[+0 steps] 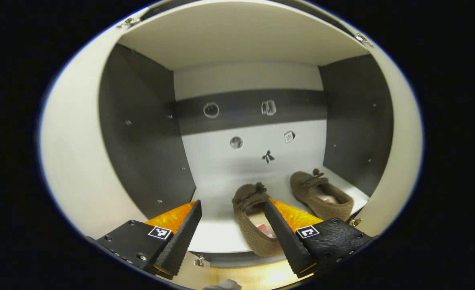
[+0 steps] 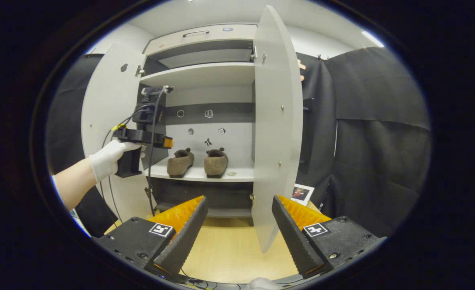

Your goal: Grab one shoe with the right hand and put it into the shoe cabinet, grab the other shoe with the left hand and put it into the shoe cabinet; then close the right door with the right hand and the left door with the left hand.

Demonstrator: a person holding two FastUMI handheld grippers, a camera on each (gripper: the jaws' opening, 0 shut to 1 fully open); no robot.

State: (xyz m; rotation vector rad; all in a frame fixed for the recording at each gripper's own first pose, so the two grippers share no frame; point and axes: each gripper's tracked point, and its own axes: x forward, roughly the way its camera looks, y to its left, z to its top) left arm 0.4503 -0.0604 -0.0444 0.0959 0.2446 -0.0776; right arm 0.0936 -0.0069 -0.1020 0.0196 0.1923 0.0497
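Brown felt marks both shoes, which sit side by side on the shelf [image 1: 221,237] of the shoe cabinet [image 2: 205,76], toes toward its back wall. In the left gripper view the left tool [image 1: 232,206] hangs open and empty at the shelf's front edge, the near shoe [image 1: 253,225] just beside its right finger, the far shoe [image 1: 322,195] further right and deeper in. The right gripper view takes in the whole cabinet from farther back: the right tool [image 2: 239,201] is open and empty too, low over the wooden floor [image 2: 229,245], well apart from the shelf. Past it the right door [image 2: 275,133] stands half open, edge-on, and the left door [image 2: 108,121] swung wide. A gloved hand [image 2: 108,159] with bare forearm holds the left tool level at the cabinet's left side.
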